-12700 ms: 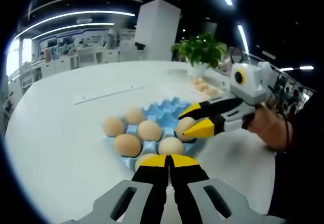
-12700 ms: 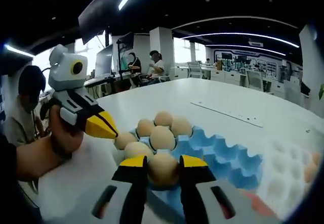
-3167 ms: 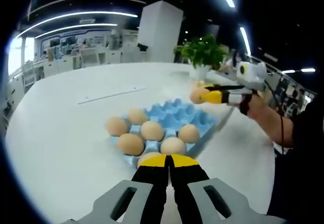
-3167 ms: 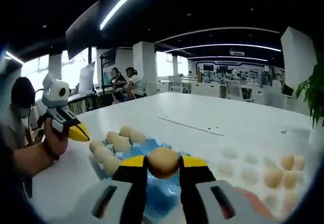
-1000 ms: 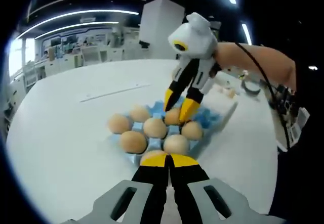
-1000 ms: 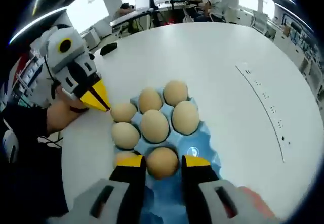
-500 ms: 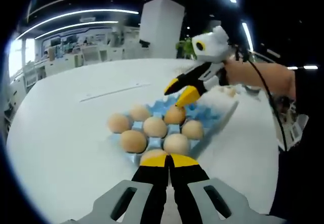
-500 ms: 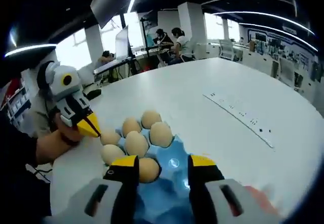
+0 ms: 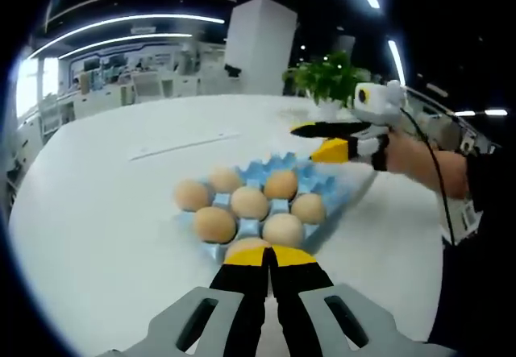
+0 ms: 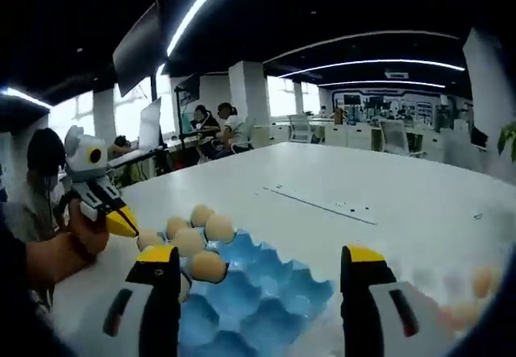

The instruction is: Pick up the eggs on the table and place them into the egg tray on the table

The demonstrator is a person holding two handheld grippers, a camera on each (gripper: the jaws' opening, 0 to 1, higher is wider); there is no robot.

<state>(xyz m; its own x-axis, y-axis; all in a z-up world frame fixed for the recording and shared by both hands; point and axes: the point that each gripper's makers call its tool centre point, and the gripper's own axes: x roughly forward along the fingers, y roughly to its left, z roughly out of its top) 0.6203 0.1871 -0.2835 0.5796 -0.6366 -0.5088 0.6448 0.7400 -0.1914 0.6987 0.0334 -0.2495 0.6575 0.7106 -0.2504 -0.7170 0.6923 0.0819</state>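
Observation:
A blue egg tray (image 9: 319,181) lies on the white table (image 9: 105,212), with several brown eggs (image 9: 250,202) seated in its near cups. My left gripper (image 9: 270,254) is shut and holds nothing, its yellow tips just in front of the nearest egg (image 9: 244,246). My right gripper (image 9: 306,142) hovers open and bare beyond the tray's far right corner, held by a hand (image 9: 407,157). In the right gripper view its own jaws (image 10: 260,260) stand wide apart over the blue tray (image 10: 266,296). The eggs (image 10: 208,266) sit at the tray's left end, near the left gripper (image 10: 121,221).
A potted plant (image 9: 326,81) stands at the table's far side. Blurred loose eggs (image 10: 482,281) lie at the right of the right gripper view. A thin strip (image 10: 318,202) lies on the table beyond the tray. Seated people (image 10: 230,123) are at desks in the background.
The right gripper has let its egg go into the tray, opened wide and pulled back and away from the tray. The left gripper has stayed put.

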